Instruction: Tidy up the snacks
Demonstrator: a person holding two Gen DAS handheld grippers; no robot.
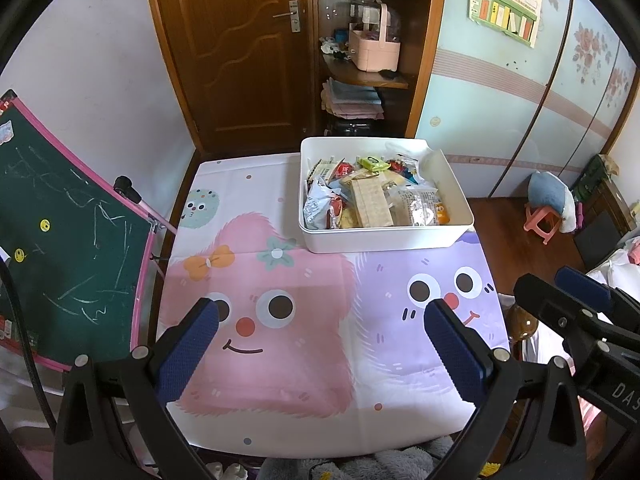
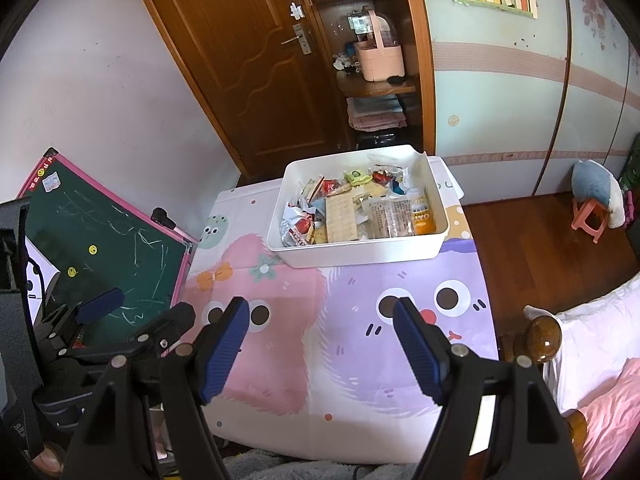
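A white plastic bin (image 1: 384,238) (image 2: 360,252) stands at the far end of the table, filled with several wrapped snacks (image 1: 372,196) (image 2: 356,212). My left gripper (image 1: 320,312) hovers open over the near half of the cartoon tablecloth, nothing between its blue pads. My right gripper (image 2: 322,312) is also open and empty, well short of the bin. The right gripper's fingers (image 1: 580,292) show at the right edge of the left wrist view. The left gripper's fingers (image 2: 104,304) appear at the left of the right wrist view.
The table wears a pink and purple cartoon cloth (image 1: 280,320) (image 2: 320,360). A green chalkboard (image 1: 60,232) (image 2: 108,240) leans at the left. Behind stand a wooden door (image 1: 240,48), shelves with a pink basket (image 1: 374,46), and a wardrobe. A bedpost knob (image 2: 544,338) is at right.
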